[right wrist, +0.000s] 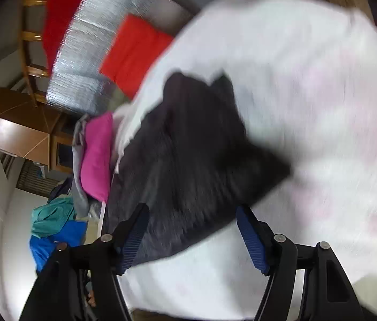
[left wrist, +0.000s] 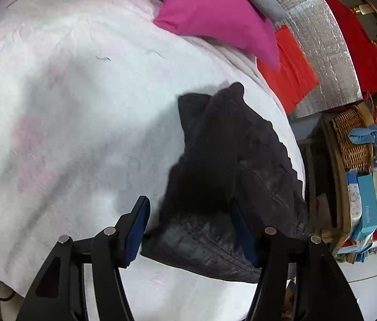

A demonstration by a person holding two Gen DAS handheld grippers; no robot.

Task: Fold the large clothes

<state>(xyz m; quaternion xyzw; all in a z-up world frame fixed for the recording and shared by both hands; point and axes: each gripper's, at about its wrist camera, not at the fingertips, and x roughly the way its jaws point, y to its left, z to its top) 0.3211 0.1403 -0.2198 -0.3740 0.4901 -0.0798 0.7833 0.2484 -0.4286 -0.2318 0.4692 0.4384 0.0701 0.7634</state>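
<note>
A dark grey garment (left wrist: 228, 160) lies bunched and partly folded on a white sheet with faint pink marks (left wrist: 81, 107). My left gripper (left wrist: 189, 203) hovers open over the garment's near end, and the cloth lies between its blue pads without being pinched. In the blurred right wrist view the same garment (right wrist: 188, 147) spreads across the sheet (right wrist: 308, 107). My right gripper (right wrist: 192, 210) stands open above the garment's near edge, with its left finger over the cloth and its right finger over the sheet.
A pink pillow (left wrist: 209, 13) and a red cloth (left wrist: 292, 72) lie at the sheet's far edge, beside a silver foil mat (left wrist: 322, 40). A wicker basket (left wrist: 351, 139) and boxes (left wrist: 362, 208) stand on the right. Blue and teal clothes (right wrist: 54, 227) are heaped on the floor.
</note>
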